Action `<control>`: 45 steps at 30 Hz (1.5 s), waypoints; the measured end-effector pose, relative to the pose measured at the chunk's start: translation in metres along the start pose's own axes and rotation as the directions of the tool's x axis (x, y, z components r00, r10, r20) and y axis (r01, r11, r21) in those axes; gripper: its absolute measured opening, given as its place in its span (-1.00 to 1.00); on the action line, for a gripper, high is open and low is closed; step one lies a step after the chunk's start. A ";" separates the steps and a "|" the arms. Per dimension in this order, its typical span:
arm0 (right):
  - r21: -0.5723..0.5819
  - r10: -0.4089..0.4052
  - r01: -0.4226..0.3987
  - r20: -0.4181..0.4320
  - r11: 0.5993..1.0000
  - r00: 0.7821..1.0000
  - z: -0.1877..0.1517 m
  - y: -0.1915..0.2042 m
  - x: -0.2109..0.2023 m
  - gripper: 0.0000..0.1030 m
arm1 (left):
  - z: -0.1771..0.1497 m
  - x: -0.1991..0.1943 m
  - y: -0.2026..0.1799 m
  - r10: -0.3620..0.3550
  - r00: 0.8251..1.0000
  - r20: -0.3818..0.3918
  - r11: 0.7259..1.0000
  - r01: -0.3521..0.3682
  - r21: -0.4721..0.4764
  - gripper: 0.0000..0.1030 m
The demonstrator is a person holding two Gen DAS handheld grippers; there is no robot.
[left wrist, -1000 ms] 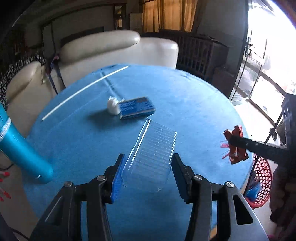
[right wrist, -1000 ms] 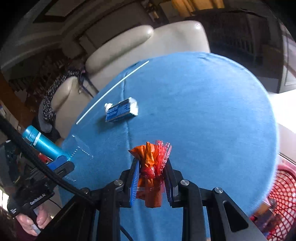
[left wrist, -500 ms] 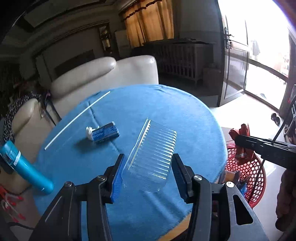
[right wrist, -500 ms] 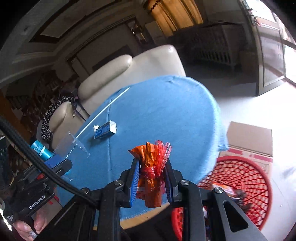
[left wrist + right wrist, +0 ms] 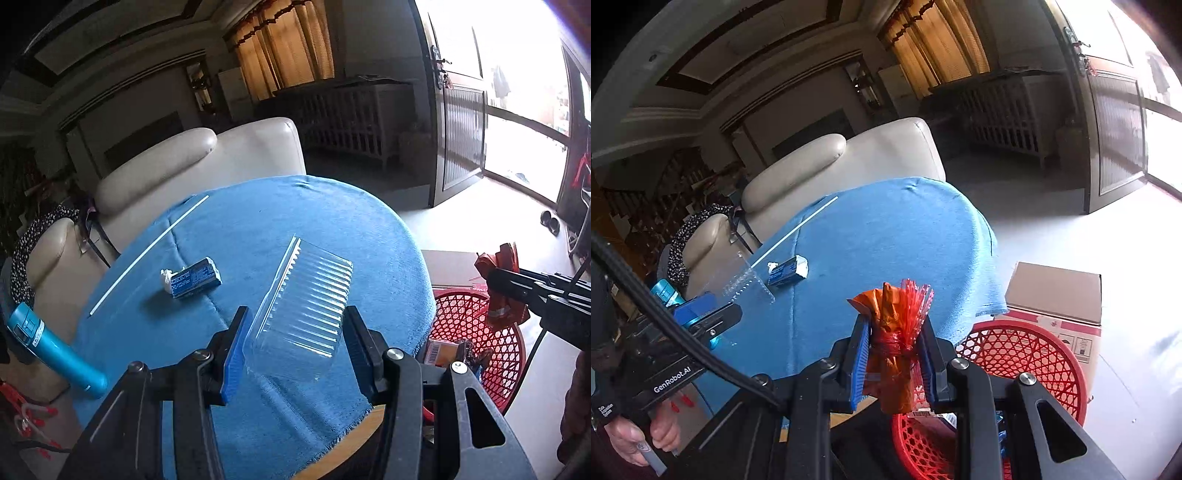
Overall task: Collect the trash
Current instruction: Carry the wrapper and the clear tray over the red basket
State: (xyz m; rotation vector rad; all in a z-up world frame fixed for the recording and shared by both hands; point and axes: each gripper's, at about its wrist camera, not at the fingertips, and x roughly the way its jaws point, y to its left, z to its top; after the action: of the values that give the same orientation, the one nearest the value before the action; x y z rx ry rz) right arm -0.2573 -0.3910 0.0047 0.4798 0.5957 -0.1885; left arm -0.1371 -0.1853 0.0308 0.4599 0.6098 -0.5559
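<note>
The left gripper [image 5: 295, 345] holds a clear ribbed plastic tray [image 5: 308, 295] between its blue-padded jaws, which stand about half open and press on the tray's two long sides; the tray is lifted above the near edge of the round bench [image 5: 332, 221], which is covered in a blue cloth. The right gripper [image 5: 894, 354] has its jaws closed tight on a crumpled orange and red wrapper [image 5: 892, 325], whose frilled top sticks up above the pads. In the right wrist view this wrapper hangs above the near left rim of a red mesh basket [image 5: 1027, 354] that stands on the floor to the right of the bench, with some packaging already lying in its bottom. A brown cardboard box [image 5: 1056, 291] sits on the floor just beyond the basket. On the bench, left of the tray, lies a blue toothpaste box [image 5: 195, 282] with a crumpled white scrap [image 5: 167, 276] touching its left end, and farther left a thin white stick [image 5: 147, 254] runs slantwise toward the far edge. A teal bottle [image 5: 55, 350] shows at the near left edge of the bench, tilted. A cream leather sofa [image 5: 199, 162] stands behind the bench. At the lower left of the right wrist view a hand [image 5: 639, 439] grips the handle of the left gripper.
</note>
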 end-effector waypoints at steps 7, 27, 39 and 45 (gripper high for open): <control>0.016 -0.002 0.003 -0.006 1.000 1.000 -0.005 -0.008 -0.002 -0.48 | -0.002 0.003 -0.010 -0.011 1.000 -0.017 1.000 0.011 0.003 0.01; 0.042 -0.009 0.010 -0.004 0.999 1.000 -0.006 -0.020 -0.005 -0.48 | -0.005 0.004 -0.021 -0.023 0.999 -0.029 1.000 0.024 0.007 0.01; 0.064 -0.026 0.026 -0.011 0.998 1.000 -0.007 -0.026 -0.003 -0.48 | -0.006 0.005 -0.024 -0.032 0.999 -0.034 0.999 0.033 0.016 0.01; 0.078 -0.024 0.026 -0.016 0.997 1.000 -0.007 -0.030 -0.002 -0.48 | -0.008 0.006 -0.028 -0.039 0.998 -0.040 0.999 0.040 0.026 0.01</control>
State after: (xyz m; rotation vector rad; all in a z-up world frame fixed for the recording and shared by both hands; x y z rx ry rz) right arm -0.2720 -0.4138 -0.0107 0.5497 0.6113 -0.2326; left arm -0.1529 -0.2038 0.0143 0.4858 0.6508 -0.5940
